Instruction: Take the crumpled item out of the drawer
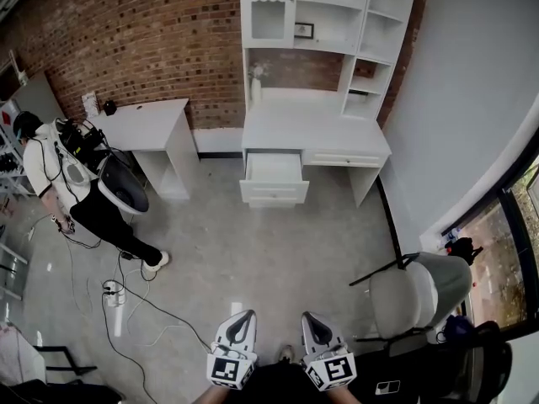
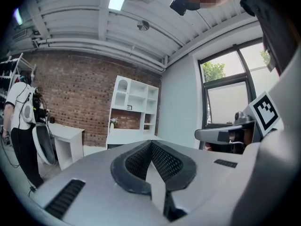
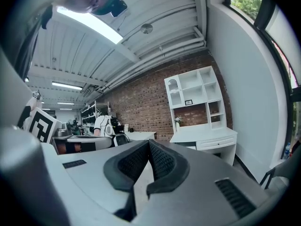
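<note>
one brick wall (image 1: 143,40) backs one grey floor (image 1: 253,259). two white counters stand against the wall: the larger counter (image 1: 316,129), carrying one open-shelf hutch (image 1: 328,15), and a smaller counter (image 1: 143,120) to its left. one grey chair (image 1: 413,297) stands at the right, near one window (image 1: 505,225). one person (image 1: 63,183) in a white top stands at the left, just beside the smaller counter. the larger counter shows two drawers: one open drawer (image 1: 272,175), pulled out over the floor, and one shut drawer (image 1: 345,158) just beside it. the crumpled item cannot be made out; the open drawer's inside reads only as a pale patch, too small to tell its contents. two grippers sit at the bottom edge of the head view, well apart from the open drawer: the left gripper (image 1: 243,316) and the right gripper (image 1: 310,318), each bearing one marker cube (image 1: 229,369). each gripper's own view shows its jaws together, the ribbed pads meeting at the tips, clamped on nothing and touching nothing. only the head view shows the open drawer and one power strip (image 1: 114,291) with cables on the floor. both gripper views add the ceiling with its lit strip lamps, which the head view does not show. the right gripper view also shows storage racks (image 3: 91,114) far back.
</note>
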Demonstrator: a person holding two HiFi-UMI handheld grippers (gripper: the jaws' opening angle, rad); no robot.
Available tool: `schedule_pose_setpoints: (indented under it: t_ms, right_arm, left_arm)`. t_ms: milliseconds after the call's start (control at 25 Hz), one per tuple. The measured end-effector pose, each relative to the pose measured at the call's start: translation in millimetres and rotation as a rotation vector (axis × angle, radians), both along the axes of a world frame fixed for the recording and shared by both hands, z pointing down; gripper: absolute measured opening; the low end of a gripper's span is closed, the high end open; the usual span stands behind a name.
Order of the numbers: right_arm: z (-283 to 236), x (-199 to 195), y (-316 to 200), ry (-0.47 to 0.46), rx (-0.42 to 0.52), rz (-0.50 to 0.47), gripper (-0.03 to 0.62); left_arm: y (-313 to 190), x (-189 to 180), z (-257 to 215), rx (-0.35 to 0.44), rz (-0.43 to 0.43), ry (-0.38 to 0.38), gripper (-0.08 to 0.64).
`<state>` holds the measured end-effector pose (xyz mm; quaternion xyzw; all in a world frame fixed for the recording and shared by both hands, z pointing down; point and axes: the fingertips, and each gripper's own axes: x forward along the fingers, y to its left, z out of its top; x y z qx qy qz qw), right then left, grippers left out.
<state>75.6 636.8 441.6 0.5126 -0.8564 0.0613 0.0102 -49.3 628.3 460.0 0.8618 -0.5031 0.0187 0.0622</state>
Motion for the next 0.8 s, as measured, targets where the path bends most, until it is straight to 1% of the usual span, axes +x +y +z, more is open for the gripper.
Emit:
schedule_pose_setpoints:
  t_ms: [200,360,520,680,800]
  right_arm:
    - [4,20,-13,-0.006,-0.003,-0.015,0.012]
    - [8,41,-25,-0.008,-0.01,-0.041,0.012]
    - [17,59,-38,-0.008,-0.01,-0.07,0.012]
    - [26,69,-65,-0.012,-0.025,-0.08,0.012]
    - [36,65,-98,-0.006,-0.03,-0.081,0.012]
  left_arm:
    - [-12,24,-5,-0.006,-0.007,0.006,0.023]
    - [-23,45,-8,-0.01,-0.03,0.0,0.023]
    - [-29,65,-9,0.021,-0.033,-0.015,0.023]
    - [-48,69,7,-0.014,-0.053,-0.03,0.023]
    - [-80,63,12,-0.022,-0.059,-0.023,0.023]
